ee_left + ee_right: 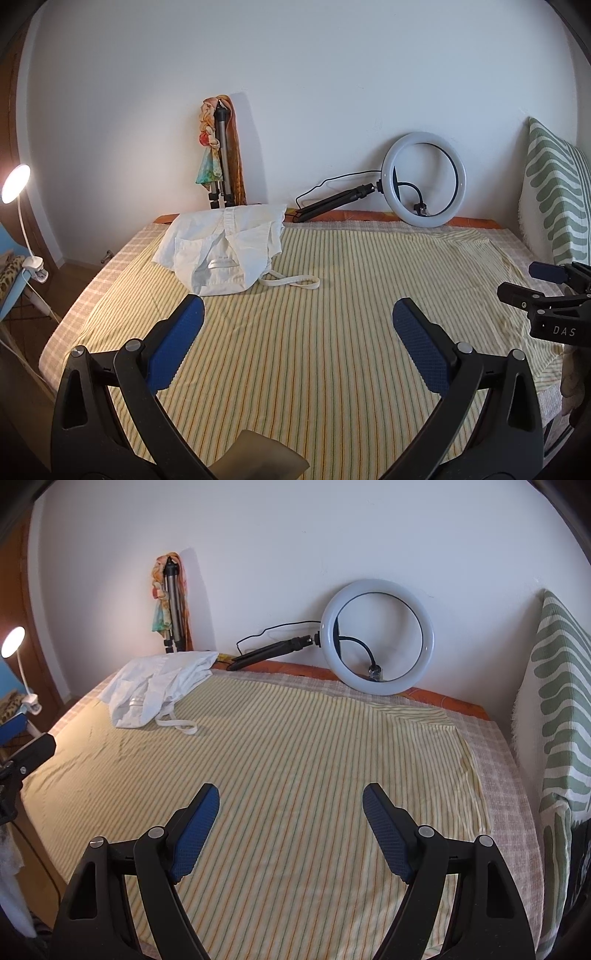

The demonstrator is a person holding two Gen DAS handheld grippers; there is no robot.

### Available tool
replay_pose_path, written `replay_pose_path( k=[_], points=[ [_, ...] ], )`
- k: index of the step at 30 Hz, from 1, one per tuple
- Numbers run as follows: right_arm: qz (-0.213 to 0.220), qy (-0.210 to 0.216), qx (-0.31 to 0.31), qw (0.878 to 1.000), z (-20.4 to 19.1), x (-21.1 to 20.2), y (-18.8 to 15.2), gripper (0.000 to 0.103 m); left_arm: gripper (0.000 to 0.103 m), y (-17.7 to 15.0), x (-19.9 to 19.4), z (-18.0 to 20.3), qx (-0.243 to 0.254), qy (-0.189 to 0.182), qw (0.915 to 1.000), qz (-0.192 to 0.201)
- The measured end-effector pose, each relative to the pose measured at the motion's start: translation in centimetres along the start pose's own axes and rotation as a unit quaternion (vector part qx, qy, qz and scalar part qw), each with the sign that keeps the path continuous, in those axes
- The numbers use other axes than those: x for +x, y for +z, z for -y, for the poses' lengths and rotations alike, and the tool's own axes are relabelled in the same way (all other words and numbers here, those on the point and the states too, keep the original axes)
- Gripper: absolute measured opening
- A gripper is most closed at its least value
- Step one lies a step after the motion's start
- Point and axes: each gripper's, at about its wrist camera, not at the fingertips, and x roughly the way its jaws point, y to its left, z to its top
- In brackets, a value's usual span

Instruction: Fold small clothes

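With both claws spread and empty over the bed (509,794), I see the white garment (221,247) ahead and left of my left claw (297,325), farther from my right claw (291,812), drawstring (291,283) trailing rightward.

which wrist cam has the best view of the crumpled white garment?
Left wrist: the crumpled white cotton garment lies near the frame's middle, waistband, seams and loose white strap readable. The right wrist view shows it smaller, off at the upper left, more foreshortened.
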Motion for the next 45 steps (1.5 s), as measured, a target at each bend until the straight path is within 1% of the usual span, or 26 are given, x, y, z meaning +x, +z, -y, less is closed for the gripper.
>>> replay_pose_path(
  k=[18,39,45],
  points=[
    [-0.001,0.012,0.003,1.0,0.26,0.13,0.31,0.08,0.103,0.35,0.0,-0.16,-0.001,-0.002,1.0,0.0],
    [-0.005,0.013,0.003,1.0,0.03,0.1,0.22,0.08,0.103,0.29,-0.35,-0.03,-0.001,-0.005,1.0,0.0],
    [-0.006,0.013,0.002,1.0,-0.07,0.12,0.14,0.08,0.103,0.27,-0.7,0.14,0.006,-0.01,0.9999,0.011]
  ],
)
